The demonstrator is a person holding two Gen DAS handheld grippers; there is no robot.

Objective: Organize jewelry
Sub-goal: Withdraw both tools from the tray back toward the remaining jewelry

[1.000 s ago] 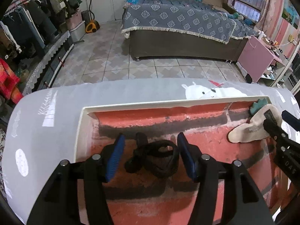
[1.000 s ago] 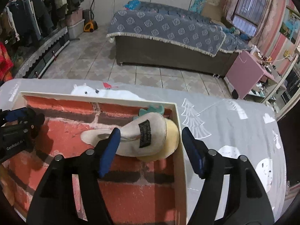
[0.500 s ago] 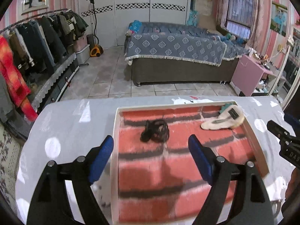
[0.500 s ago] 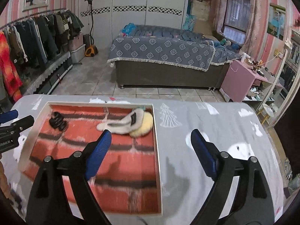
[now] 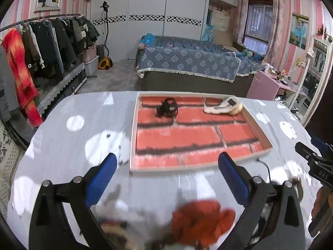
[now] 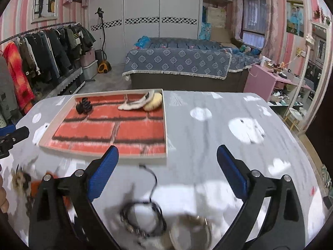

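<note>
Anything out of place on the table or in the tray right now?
Nothing is spilled or damaged. The tray holds only a black hair tie and a cream fuzzy clip along its far edge. A black cord bracelet and an orange piece lie loose on the table, unsorted.

A home bedroom is showing here: a bed (image 5: 193, 66) is sitting at 12 o'clock, a clothes rack (image 5: 41, 48) is hanging coats at 10 o'clock, a wardrobe (image 5: 149, 18) is lining the far wall.
</note>
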